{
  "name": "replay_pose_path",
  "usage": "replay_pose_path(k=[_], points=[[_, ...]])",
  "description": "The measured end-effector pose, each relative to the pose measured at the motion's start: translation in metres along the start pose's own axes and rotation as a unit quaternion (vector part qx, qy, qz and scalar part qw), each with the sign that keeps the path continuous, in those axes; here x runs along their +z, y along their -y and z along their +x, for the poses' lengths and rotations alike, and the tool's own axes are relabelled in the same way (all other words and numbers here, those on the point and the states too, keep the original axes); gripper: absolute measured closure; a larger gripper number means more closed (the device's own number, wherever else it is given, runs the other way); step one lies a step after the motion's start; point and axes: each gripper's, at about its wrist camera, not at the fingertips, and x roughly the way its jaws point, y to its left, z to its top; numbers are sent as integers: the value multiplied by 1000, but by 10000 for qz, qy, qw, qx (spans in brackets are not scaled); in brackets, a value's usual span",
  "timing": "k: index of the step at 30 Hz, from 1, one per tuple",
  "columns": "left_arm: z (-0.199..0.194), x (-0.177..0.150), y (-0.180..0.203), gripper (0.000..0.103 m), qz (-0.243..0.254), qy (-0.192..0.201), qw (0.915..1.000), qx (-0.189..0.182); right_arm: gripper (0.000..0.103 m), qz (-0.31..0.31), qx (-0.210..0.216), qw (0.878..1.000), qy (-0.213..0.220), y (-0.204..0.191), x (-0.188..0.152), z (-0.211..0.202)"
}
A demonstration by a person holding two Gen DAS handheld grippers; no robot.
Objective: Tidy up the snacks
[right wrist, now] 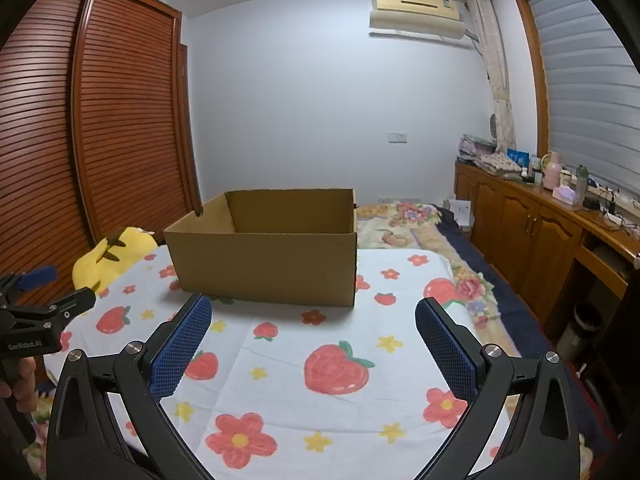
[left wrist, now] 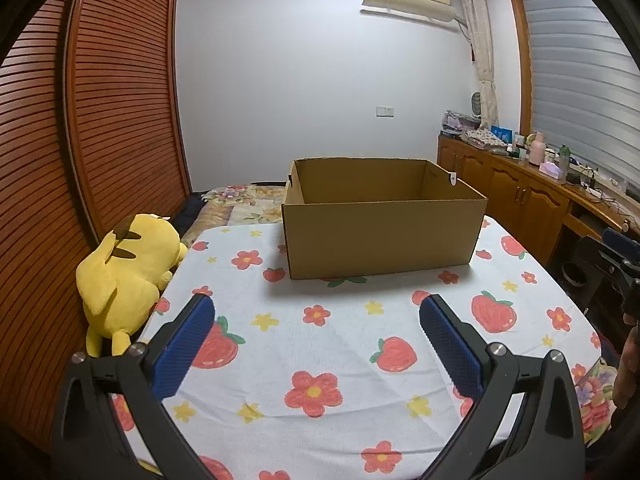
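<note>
- My left gripper has its blue-padded fingers spread wide, holding nothing, above the white cloth printed with strawberries and flowers.
- My right gripper is likewise spread wide and holds nothing; in its view the left gripper shows at 9 o'clock, cut off by the frame edge.
- The open brown cardboard box stands on the cloth at 12 o'clock from both grippers, well apart from them. Its floor is hidden behind the near wall, so I cannot tell what lies inside.
- No snack shows in either view.
- A yellow plush toy lies at 9 o'clock off the cloth's edge, beside the brown slatted wardrobe; in the right view the box partly hides it.
- Small items on the wooden sideboard at 2 o'clock are too small to make out.
</note>
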Motion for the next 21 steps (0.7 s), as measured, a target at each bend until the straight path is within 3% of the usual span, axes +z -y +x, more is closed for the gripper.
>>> replay_pose_path(k=[21], points=[[-3,1,1,0,-21,25,10000,-1,0,0,8,10000,-5,0,0,-1]])
